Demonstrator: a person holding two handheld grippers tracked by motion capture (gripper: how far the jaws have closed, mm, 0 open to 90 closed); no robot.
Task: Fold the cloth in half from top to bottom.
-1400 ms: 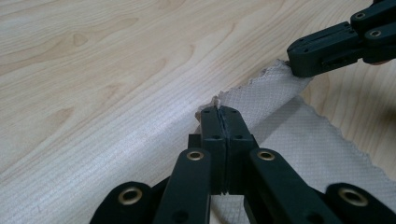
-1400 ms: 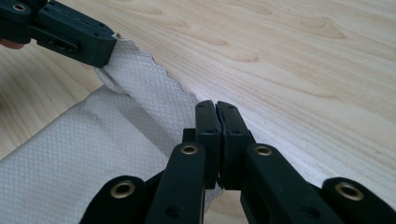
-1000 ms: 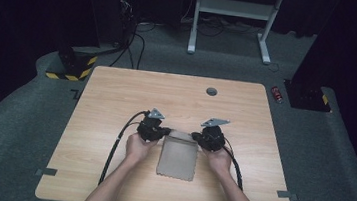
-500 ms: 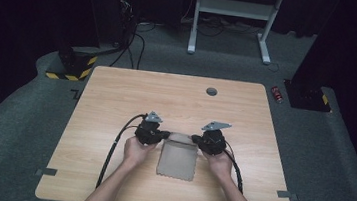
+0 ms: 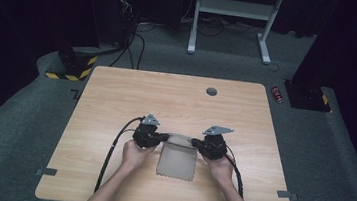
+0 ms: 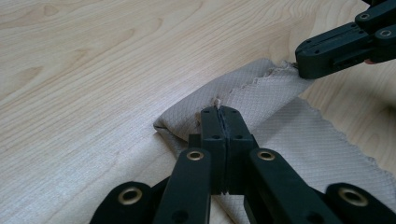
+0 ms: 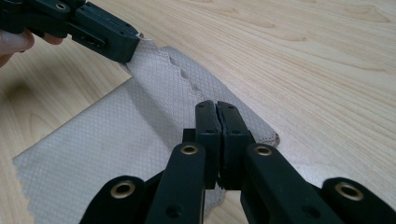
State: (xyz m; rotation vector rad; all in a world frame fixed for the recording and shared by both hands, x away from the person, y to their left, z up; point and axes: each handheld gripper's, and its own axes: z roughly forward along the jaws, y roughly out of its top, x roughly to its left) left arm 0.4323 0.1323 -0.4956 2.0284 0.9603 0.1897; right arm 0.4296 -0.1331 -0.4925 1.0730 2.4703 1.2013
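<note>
Now both jaws clamp the far edge of the beige cloth [image 5: 177, 158], left gripper [image 5: 161, 138] at ten o'clock, right gripper [image 5: 196, 143] at two; uneven pulling could slip a corner, skewing the fold.

On 1 wooden table [image 5: 116, 99]: 1 beige cloth [image 5: 177, 161], 2 black grippers, left gripper [image 5: 163, 137] and right gripper [image 5: 195, 142], in 2 hands; 1 grey grommet [image 5: 211, 91].

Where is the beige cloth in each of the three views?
High view: cloth at lower centre, between both hands.
Left gripper view: cloth at centre-right, pinched by shut jaws.
Right gripper view: cloth at centre-left, pinched likewise.
Shared landmark: the cloth's zigzag edge.
</note>
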